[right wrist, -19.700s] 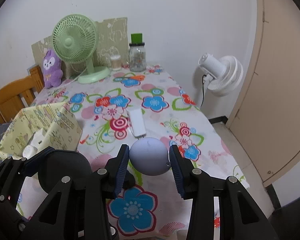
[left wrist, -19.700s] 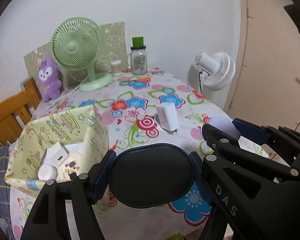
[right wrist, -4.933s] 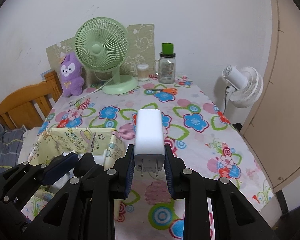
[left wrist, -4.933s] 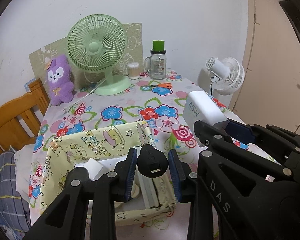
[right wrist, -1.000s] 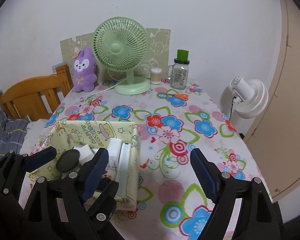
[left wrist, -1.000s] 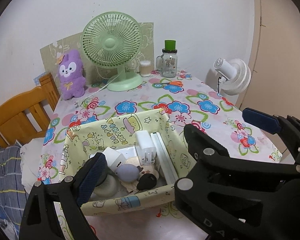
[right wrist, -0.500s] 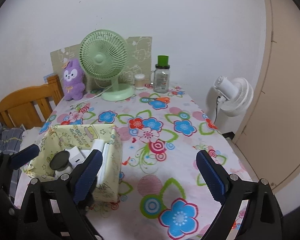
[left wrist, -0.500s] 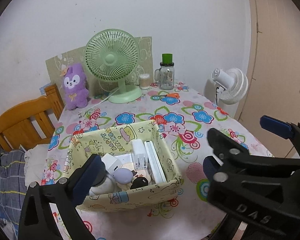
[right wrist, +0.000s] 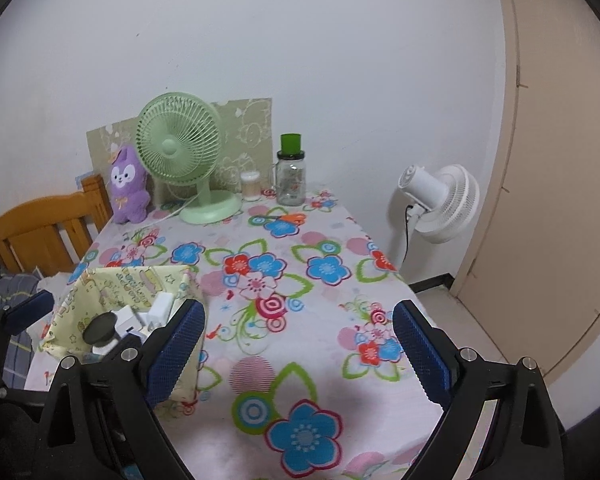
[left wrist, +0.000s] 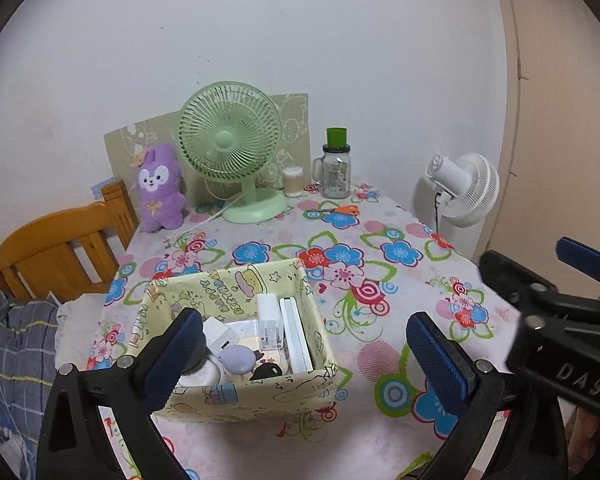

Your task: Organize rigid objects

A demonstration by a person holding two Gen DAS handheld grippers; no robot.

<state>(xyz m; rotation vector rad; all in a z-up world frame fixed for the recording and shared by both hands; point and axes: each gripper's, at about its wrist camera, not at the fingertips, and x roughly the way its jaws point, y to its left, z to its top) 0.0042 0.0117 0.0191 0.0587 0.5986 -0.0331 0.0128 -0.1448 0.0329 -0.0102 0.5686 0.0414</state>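
A yellow cartoon-print fabric box (left wrist: 220,284) stands on the flowered table near its front left. Inside lie white chargers (left wrist: 269,322), a white flat device (left wrist: 296,336), a lilac egg-shaped object (left wrist: 238,358) and a small black object (left wrist: 265,371). The box also shows in the right wrist view (right wrist: 132,280), with a black round disc (right wrist: 100,330) in it. My left gripper (left wrist: 306,360) is open and empty, held above and in front of the box. My right gripper (right wrist: 296,344) is open and empty over the table's front right part.
A green desk fan (left wrist: 236,148), a purple plush (left wrist: 160,188), a glass jar with a green lid (left wrist: 336,168), a small cotton-swab cup (left wrist: 293,182) and orange scissors (left wrist: 336,210) sit at the table's back. A wooden chair (left wrist: 56,244) stands left, a white floor fan (left wrist: 464,188) and a door right.
Both grippers have pulled back and up from the box, so the table looks smaller. Both stay open and empty. The objects in the box have not moved.
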